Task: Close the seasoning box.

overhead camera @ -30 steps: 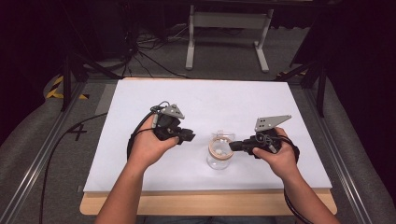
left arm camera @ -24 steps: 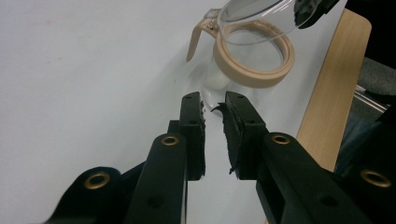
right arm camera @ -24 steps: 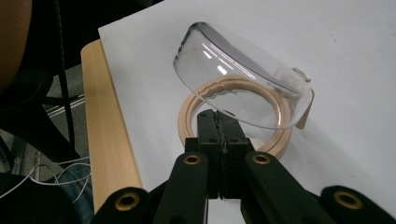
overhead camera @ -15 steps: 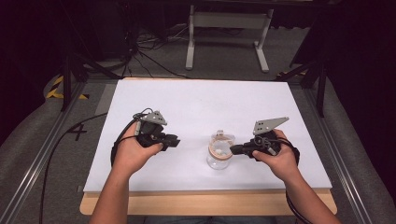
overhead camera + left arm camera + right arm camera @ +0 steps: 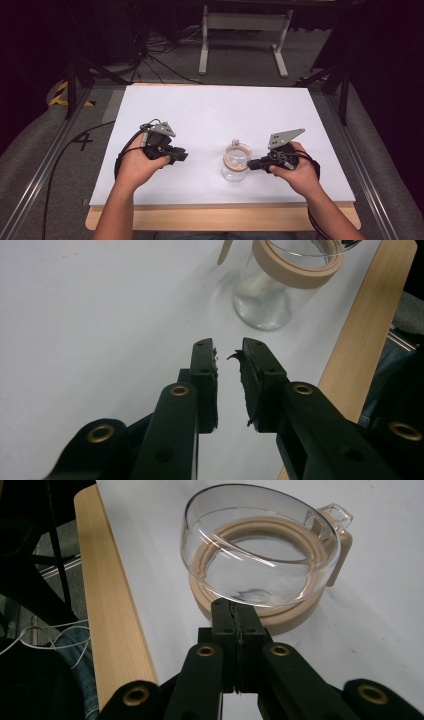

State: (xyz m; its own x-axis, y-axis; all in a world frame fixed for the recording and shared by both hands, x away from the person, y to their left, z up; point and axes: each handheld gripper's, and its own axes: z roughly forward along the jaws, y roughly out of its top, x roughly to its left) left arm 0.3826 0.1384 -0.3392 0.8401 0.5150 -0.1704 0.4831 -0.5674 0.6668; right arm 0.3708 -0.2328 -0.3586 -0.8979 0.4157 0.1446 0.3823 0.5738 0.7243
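Glass jar (image 5: 235, 169) is standing near the front edge of the white table (image 5: 210, 110), tan collar around its mouth. Its clear hinged lid (image 5: 260, 545) is tilting up, pinched at the rim by the right gripper (image 5: 238, 611), jaws pressed together, probably levering it open. Left gripper (image 5: 228, 351) is hovering well apart, jaws narrowly parted and holding nothing.

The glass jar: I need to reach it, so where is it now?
In the high view the glass jar stands on the white table near its front edge, right of centre, with the right tool at its rim.
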